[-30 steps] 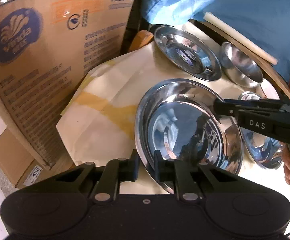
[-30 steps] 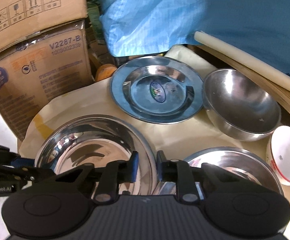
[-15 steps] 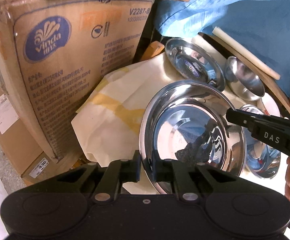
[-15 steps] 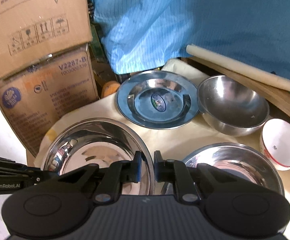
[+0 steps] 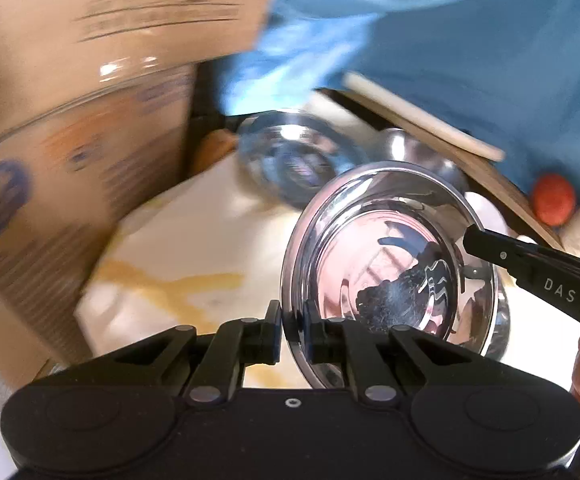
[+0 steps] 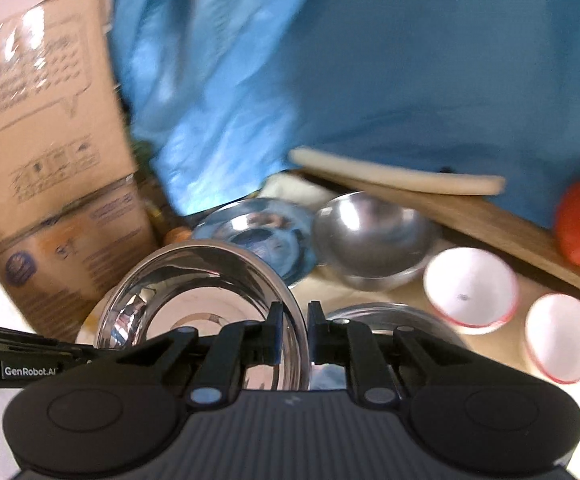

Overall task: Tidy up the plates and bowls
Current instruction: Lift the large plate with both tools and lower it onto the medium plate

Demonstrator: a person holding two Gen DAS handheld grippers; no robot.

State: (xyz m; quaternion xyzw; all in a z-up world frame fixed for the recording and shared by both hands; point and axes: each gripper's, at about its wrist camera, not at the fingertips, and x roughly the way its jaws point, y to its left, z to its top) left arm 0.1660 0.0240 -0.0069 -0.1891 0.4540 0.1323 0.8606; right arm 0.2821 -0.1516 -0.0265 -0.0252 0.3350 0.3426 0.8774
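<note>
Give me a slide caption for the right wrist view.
Both grippers pinch a steel plate's rim above the other dishes.

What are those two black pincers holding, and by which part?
Both hold one steel plate by its rim: left gripper on the near edge, right gripper on the opposite edge.

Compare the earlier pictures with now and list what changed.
Both grippers, left gripper and right gripper, have lifted the steel plate off the cloth and tilted it; each was already clamped on its rim, on opposite sides. It now hangs in front of the other dishes. Unmoved: the labelled plate, deep bowl, second steel dish, white bowls and boxes.
</note>
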